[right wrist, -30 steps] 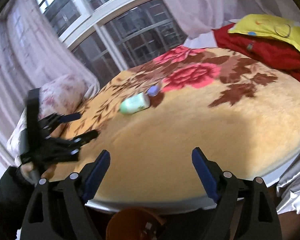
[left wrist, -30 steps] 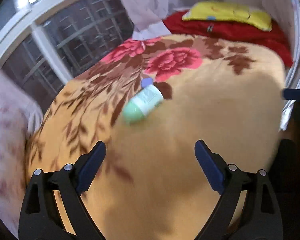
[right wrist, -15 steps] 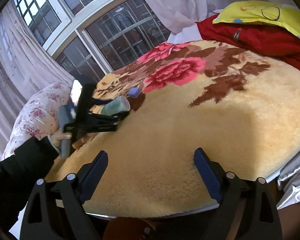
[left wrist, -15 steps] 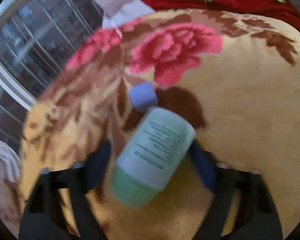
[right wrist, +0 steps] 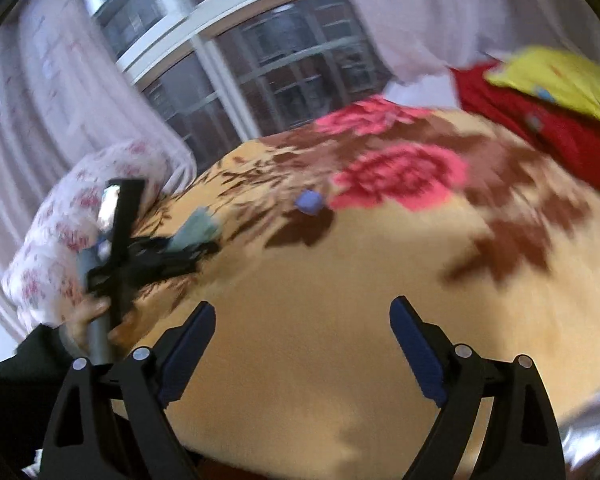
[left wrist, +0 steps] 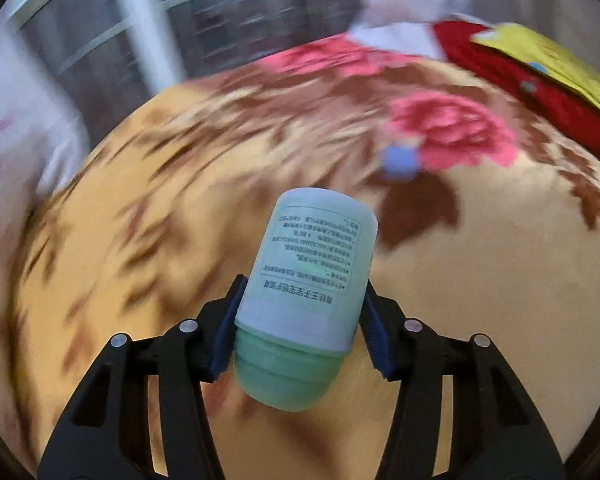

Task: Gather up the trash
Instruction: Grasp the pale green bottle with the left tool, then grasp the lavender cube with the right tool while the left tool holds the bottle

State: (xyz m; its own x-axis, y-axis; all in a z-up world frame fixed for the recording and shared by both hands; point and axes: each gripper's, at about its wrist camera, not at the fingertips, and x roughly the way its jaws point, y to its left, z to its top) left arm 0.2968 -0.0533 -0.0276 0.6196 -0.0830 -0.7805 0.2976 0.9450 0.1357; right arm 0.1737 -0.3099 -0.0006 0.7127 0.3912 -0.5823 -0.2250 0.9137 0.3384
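My left gripper is shut on a pale green bottle with a printed label, its rounded end toward the camera, held above the floral blanket. A small purple cap lies on the blanket by a pink flower, beyond the bottle. In the right wrist view the left gripper shows at the left with the green bottle in it, and the purple cap lies to its right. My right gripper is open and empty over the blanket's near part.
A red cover and a yellow pillow lie at the far right of the bed. A flowered white pillow sits at the left. A large window with curtains stands behind the bed.
My left gripper closed on the green bottle and lifted it away from the purple cap, moving left. The right gripper stayed open and shifted only slightly.
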